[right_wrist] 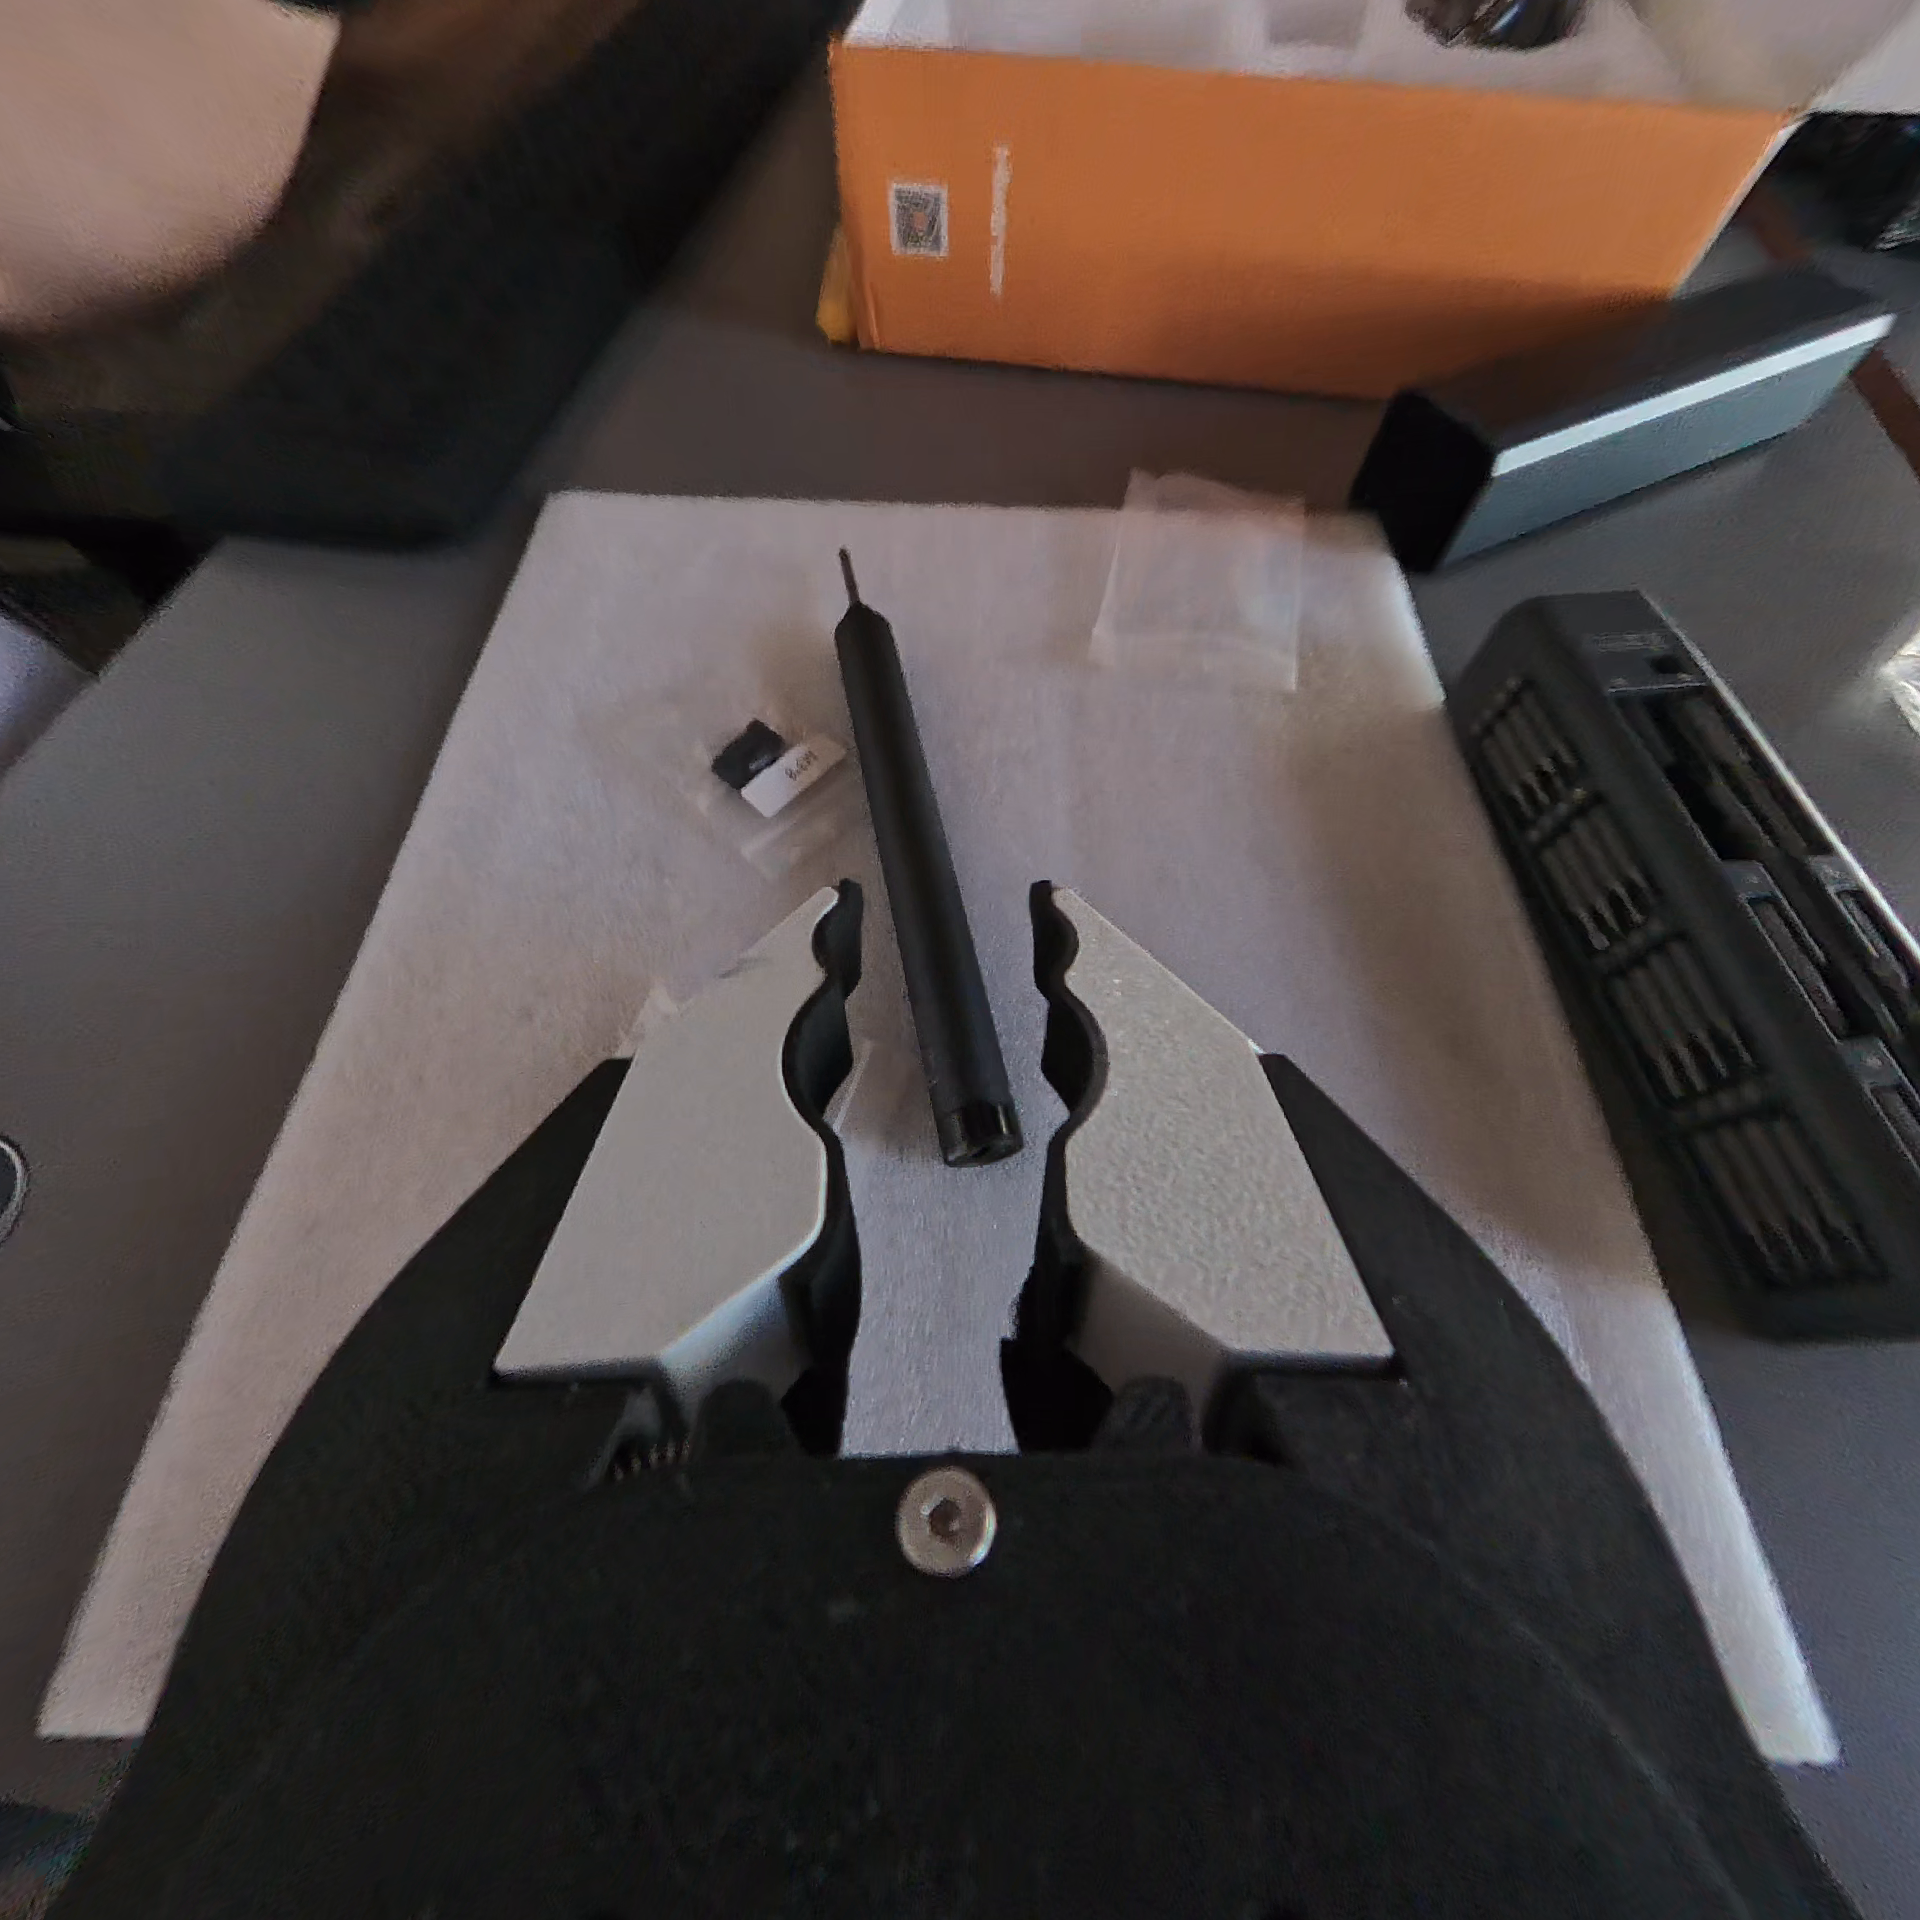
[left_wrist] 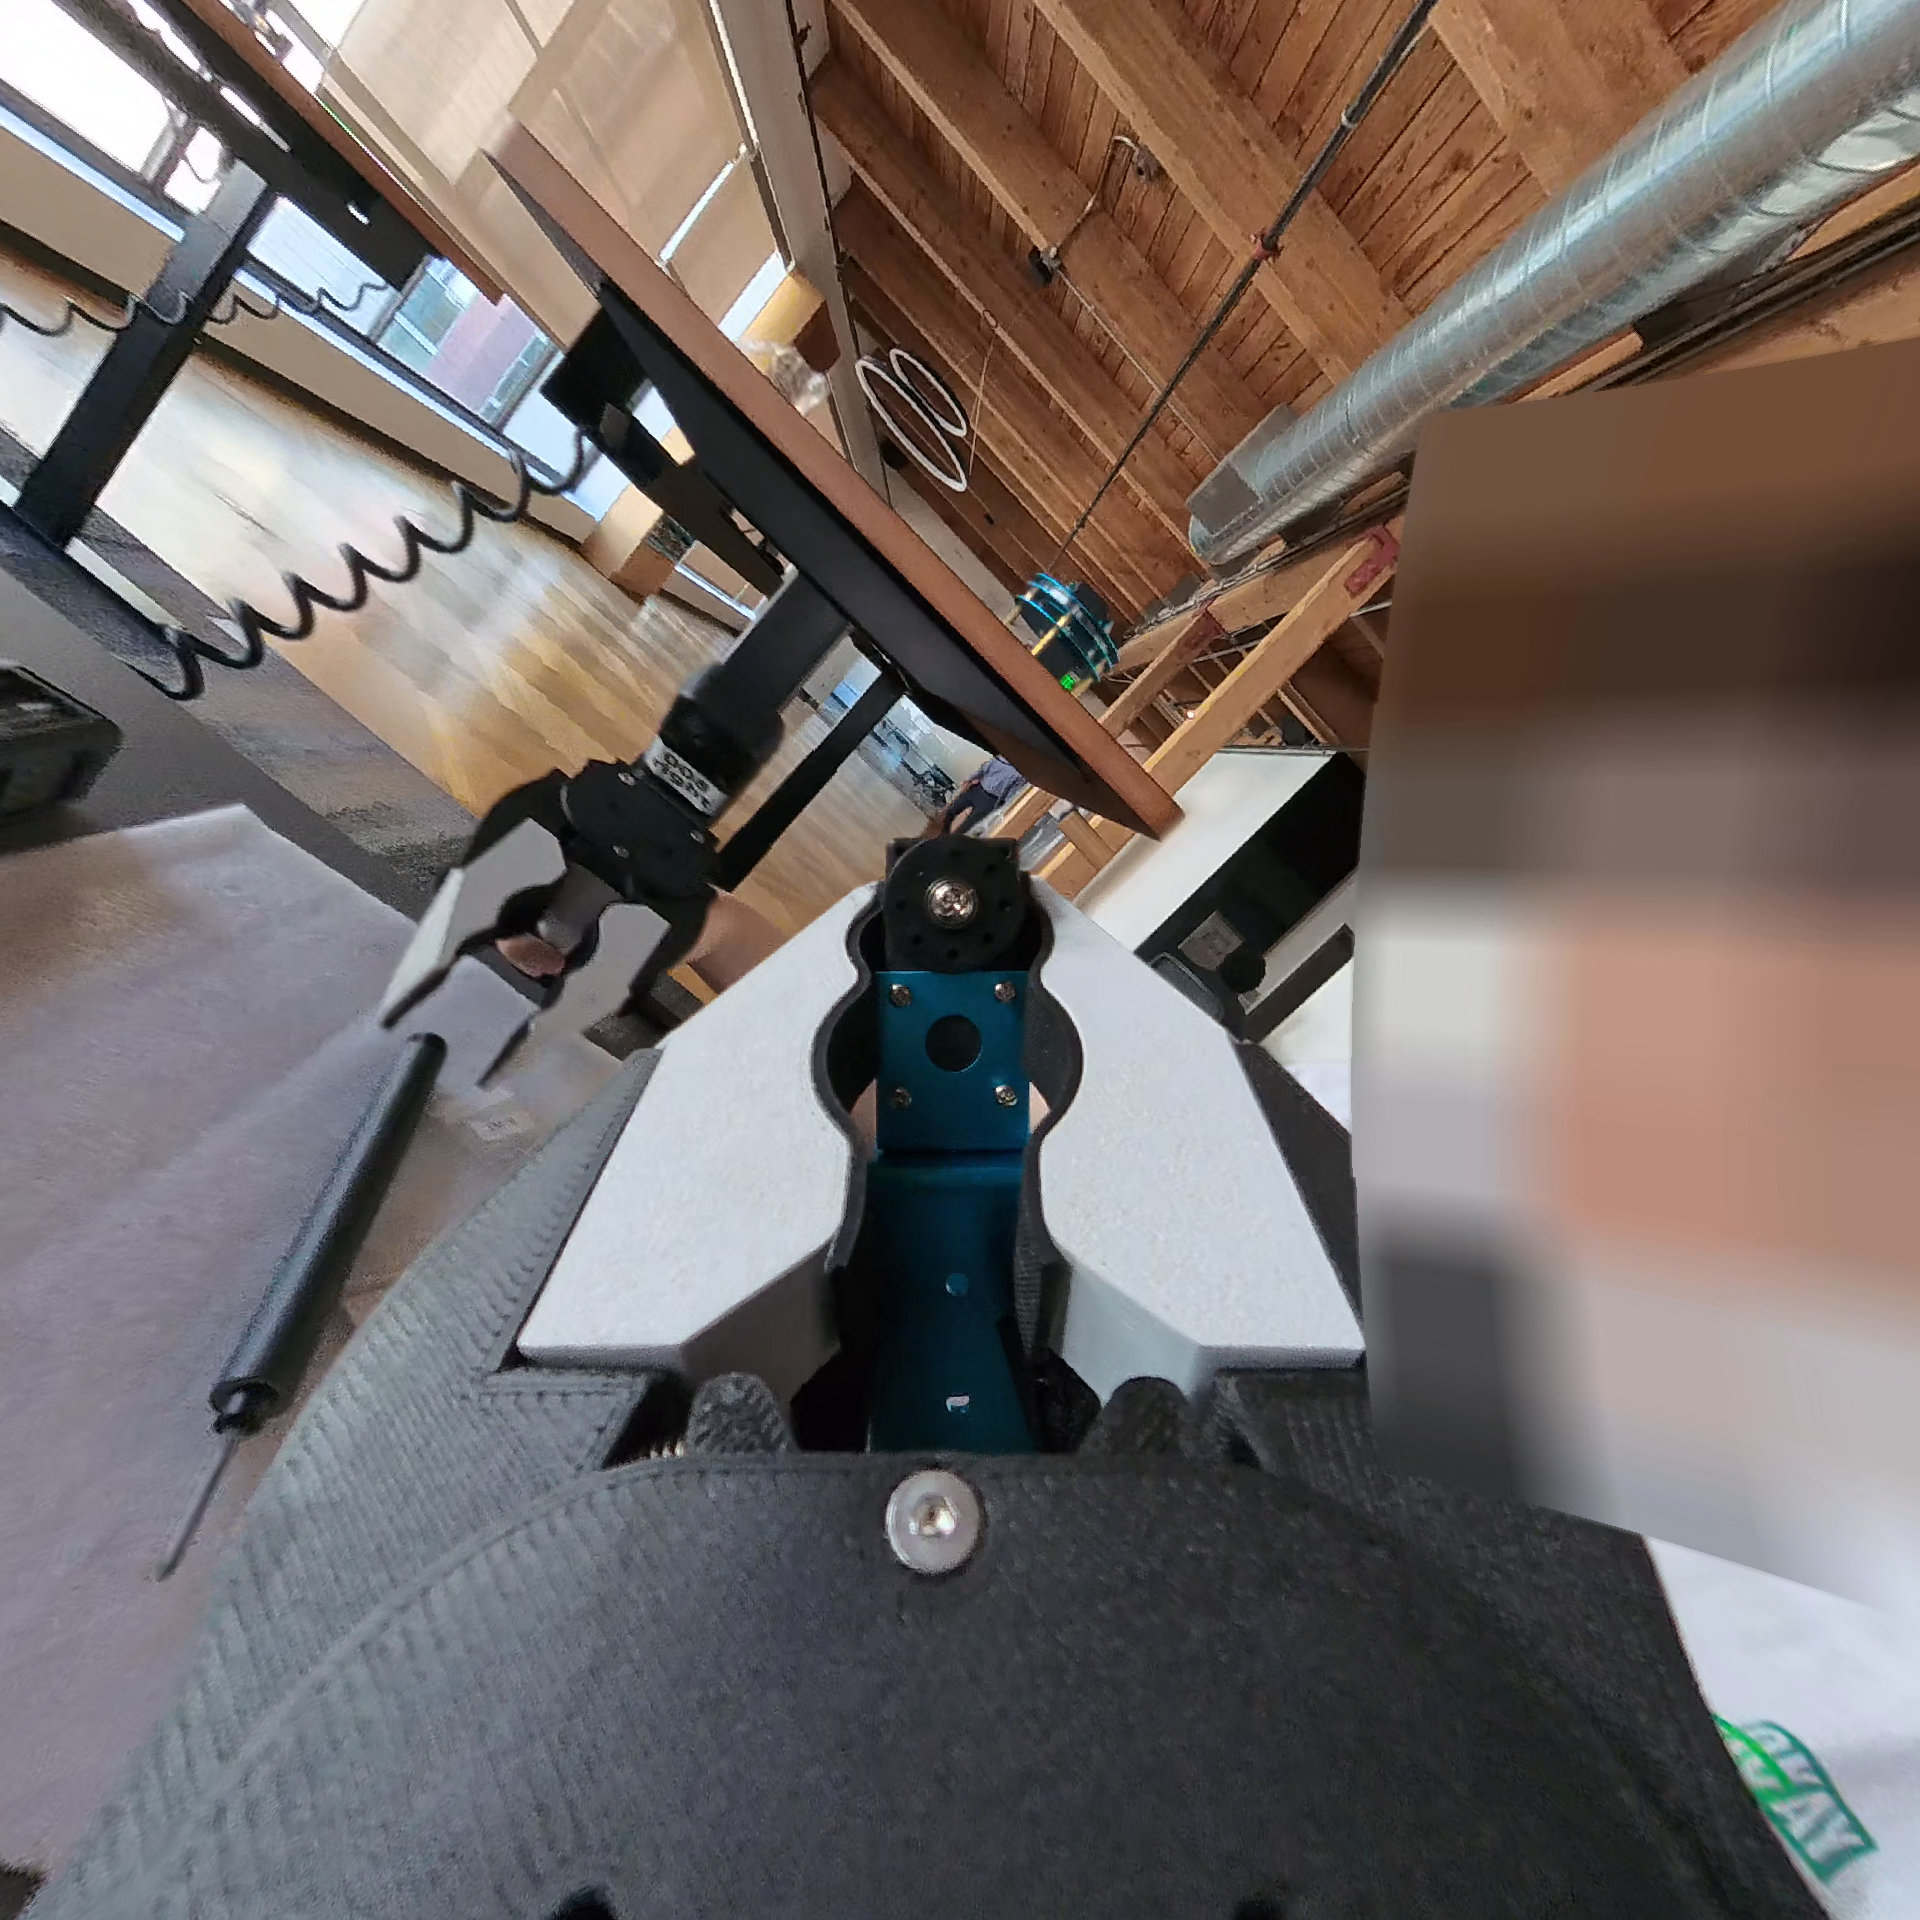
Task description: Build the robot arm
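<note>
The slim black screwdriver with a thin bit (right_wrist: 912, 883) lies flat on a white foam sheet (right_wrist: 1195, 831), bit pointing away from the right tool (right_wrist: 945, 899). Its blunt rear end sits between that tool's two grey fingertips, which stand apart on either side of the shaft without touching it, so the right tool is released and holds nothing. Just left of the shaft lies a small black part with a white label (right_wrist: 774, 771). A clear plastic bag (right_wrist: 1200, 571) rests farther out on the foam.

The left tool (left_wrist: 956, 914) is clenched around a blue metal bracket with a black round servo horn (left_wrist: 951, 1049), raised and tilted up toward the wooden ceiling. In the left wrist view the screwdriver (left_wrist: 327, 1216) lies to the left on the foam, and the right tool (left_wrist: 520, 997) hovers over its far end, fingers spread.

On the grey tabletop (right_wrist: 260, 727) to the right of the foam is an open black case of screwdriver bits (right_wrist: 1704, 956), beyond it a dark sleeve with a silver edge (right_wrist: 1621, 436), and farther back an orange cardboard box (right_wrist: 1299, 218).
</note>
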